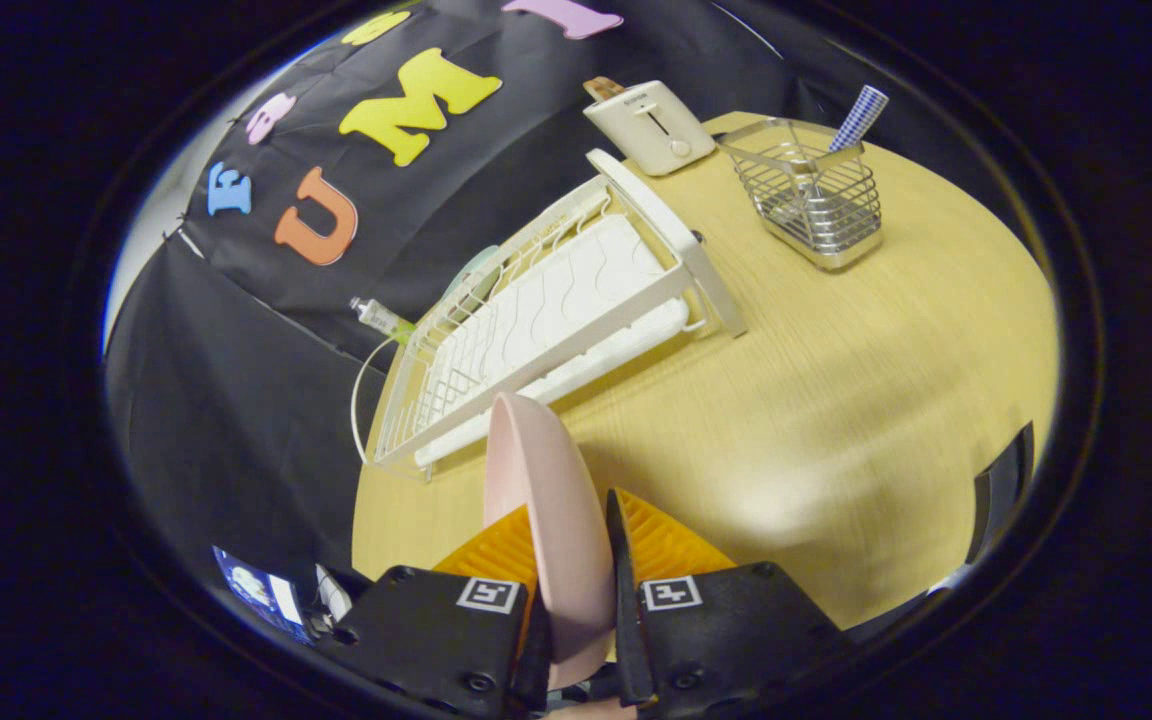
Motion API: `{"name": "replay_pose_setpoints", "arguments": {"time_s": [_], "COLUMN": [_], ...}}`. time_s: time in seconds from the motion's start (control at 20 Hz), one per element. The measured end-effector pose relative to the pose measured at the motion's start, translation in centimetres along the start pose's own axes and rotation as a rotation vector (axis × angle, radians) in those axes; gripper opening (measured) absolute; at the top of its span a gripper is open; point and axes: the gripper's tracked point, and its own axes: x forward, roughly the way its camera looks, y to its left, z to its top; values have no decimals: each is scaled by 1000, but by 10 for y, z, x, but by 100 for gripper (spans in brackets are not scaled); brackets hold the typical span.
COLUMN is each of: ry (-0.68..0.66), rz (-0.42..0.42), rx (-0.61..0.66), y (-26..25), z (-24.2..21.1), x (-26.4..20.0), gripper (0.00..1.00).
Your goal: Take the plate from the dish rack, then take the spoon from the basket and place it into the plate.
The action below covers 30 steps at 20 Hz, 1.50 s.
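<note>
Surface: a round, pale wood-grain surface (836, 400) spreads ahead of your gripper, carrying everything else; black booth cloth hangs behind it.
Dish rack: a white wire dish rack (546, 320) on its wavy drain tray lies beyond the fingers, stretching away toward the far side of the surface. Its slots that you can see hold no dishes.
Plate: the pale pink plate (546, 500) is out of the rack, held edge-on and upright between your fingers, its rim rising just in front of the rack's near end.
Gripper: your gripper (576, 560) is clenched on the plate, with the orange fingers (661, 545) pressing it from both sides.
Basket: a small metal wire basket (816, 200) stands well beyond the fingers, apart from the rack's far end.
Spoon: the spoon (858, 118) stands in the basket, its blue-and-white checked handle sticking up above the rim. The bowl is hidden inside.
Toaster: a white toaster (648, 125) sits at the far edge, between rack and basket.
Bottle: a small clear bottle (381, 318) lies just behind the rack, by the cloth.
</note>
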Motion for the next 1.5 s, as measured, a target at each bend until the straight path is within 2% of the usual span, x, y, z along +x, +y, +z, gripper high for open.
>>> {"name": "replay_pose_setpoints", "arguments": {"time_s": [0.25,0.5,0.7,0.8,1.15,1.4,1.5], "ry": [1,5,-44,-116,-470,-700,-758], "rz": [34,14,4,-35,-232,-301,-330], "rx": [40,31,-7,-85,-402,-516,-540], "y": [-10,-22,-28,-35,-49,-69,-86], "z": [3,5,15,22,60,74,83], "x": [2,6,1,-12,-93,-147,-158], "gripper": [34,39,43,47,74,91,92]}}
